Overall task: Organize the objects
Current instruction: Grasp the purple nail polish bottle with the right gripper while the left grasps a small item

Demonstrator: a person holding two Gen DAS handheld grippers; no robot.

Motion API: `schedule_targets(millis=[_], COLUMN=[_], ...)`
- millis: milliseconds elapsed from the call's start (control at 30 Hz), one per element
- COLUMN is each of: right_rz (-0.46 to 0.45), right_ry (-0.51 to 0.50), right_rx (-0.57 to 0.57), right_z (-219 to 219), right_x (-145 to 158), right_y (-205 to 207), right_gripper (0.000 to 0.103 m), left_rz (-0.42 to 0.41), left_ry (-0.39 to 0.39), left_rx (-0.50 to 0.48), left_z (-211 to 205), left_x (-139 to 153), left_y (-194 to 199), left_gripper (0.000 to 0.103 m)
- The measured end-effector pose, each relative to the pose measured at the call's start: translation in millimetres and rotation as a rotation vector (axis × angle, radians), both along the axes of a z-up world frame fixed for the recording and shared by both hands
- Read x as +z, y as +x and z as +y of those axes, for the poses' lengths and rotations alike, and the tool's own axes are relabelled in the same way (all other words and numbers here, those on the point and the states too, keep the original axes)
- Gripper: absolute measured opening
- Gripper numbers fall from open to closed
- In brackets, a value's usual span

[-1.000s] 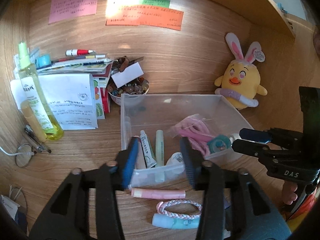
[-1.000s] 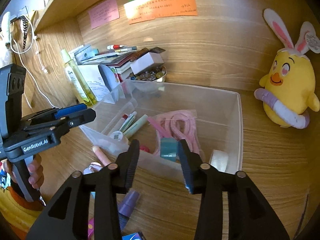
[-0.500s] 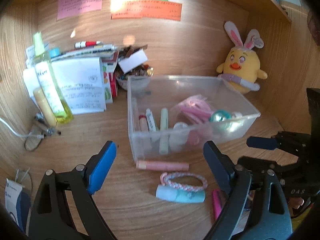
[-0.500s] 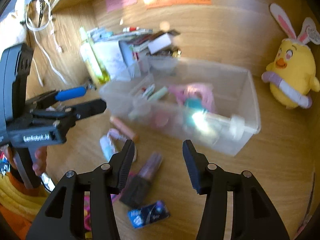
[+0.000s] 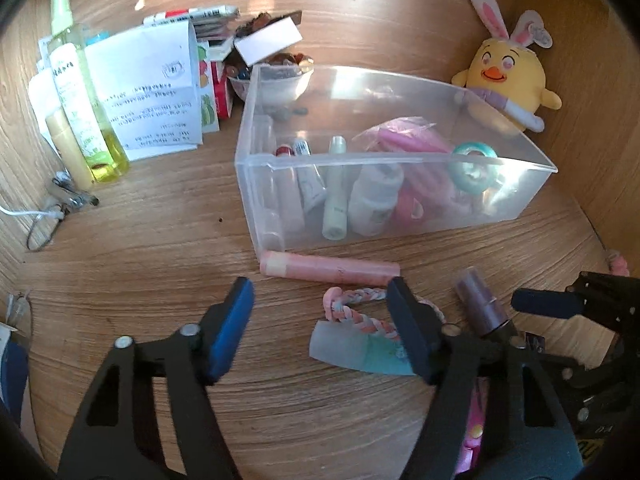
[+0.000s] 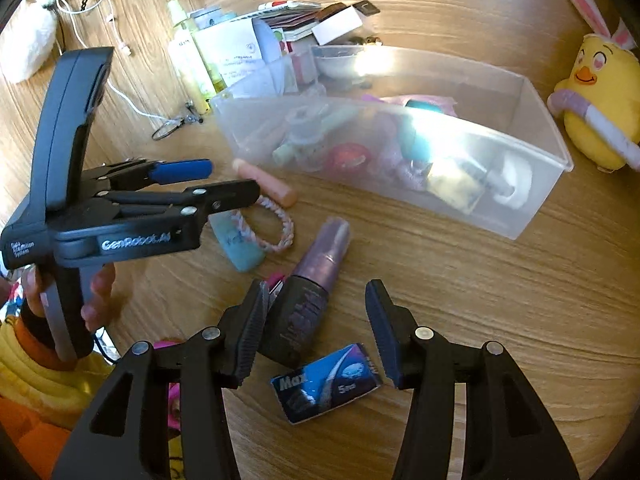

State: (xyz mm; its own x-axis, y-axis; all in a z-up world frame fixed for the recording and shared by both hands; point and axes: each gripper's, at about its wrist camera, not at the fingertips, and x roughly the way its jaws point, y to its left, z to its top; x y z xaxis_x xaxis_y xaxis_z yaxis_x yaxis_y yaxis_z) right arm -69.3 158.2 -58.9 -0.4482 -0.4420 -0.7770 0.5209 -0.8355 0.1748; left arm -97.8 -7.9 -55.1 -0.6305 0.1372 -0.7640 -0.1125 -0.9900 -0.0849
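Observation:
A clear plastic bin (image 5: 400, 156) (image 6: 532, 216) on the wooden desk holds tubes, a bottle, pink items and a teal ring. In front of it lie a pink tube (image 5: 328, 268) (image 6: 276, 188), a braided bracelet (image 5: 356, 312) (image 6: 276, 224), a teal tube (image 5: 360, 352) (image 6: 240, 248), a purple bottle (image 5: 480, 304) (image 6: 308, 296) and a blue "Max" packet (image 6: 326, 386). My left gripper (image 5: 320, 332) (image 6: 228, 180) is open and empty above the bracelet and teal tube. My right gripper (image 6: 316, 324) is open and empty, its jaws either side of the purple bottle.
A yellow plush chick (image 5: 508, 76) (image 6: 600, 108) sits right of the bin. A yellow spray bottle (image 5: 80, 92), papers (image 5: 148, 88), books and a bowl of small items stand at the back left. A key ring and cable (image 5: 44, 220) lie at the left.
Both grippers pulled back from the bin and dropped toward the loose items in front. The left gripper opened wide, then narrowed somewhat. The right gripper released the teal ring into the bin and opened.

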Motion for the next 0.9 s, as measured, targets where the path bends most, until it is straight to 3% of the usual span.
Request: schedule_targets(millis=[200, 433, 533, 900], right_rz=[0.001, 0.018, 0.017, 0.092], right_ry=[0.007, 0.010, -0.009, -0.064], right_rx=[-0.012, -0.012, -0.015, -0.049], right_z=[4.0, 5.9, 8.4, 21.1], right_x=[-5.5, -9.6, -9.8, 18.5], right_y=[-0.5, -0.4, -1.8, -3.7], right_gripper=[0.046, 0.024, 0.024, 0.024], left_rz=[-0.029, -0.049, -0.058, 0.045], left_ry=[0.013, 0.051, 0.094, 0.097], left_rx=[-0.014, -0.013, -0.003, -0.023], left_z=[2.1, -0.4, -6.2, 0.8], left_x=[-3.5, -4.3, -3.4, 27.2], left_y=[-2.5, -5.3, -6.1, 9.2], left_gripper=[0.044, 0.019, 0.011, 0.011])
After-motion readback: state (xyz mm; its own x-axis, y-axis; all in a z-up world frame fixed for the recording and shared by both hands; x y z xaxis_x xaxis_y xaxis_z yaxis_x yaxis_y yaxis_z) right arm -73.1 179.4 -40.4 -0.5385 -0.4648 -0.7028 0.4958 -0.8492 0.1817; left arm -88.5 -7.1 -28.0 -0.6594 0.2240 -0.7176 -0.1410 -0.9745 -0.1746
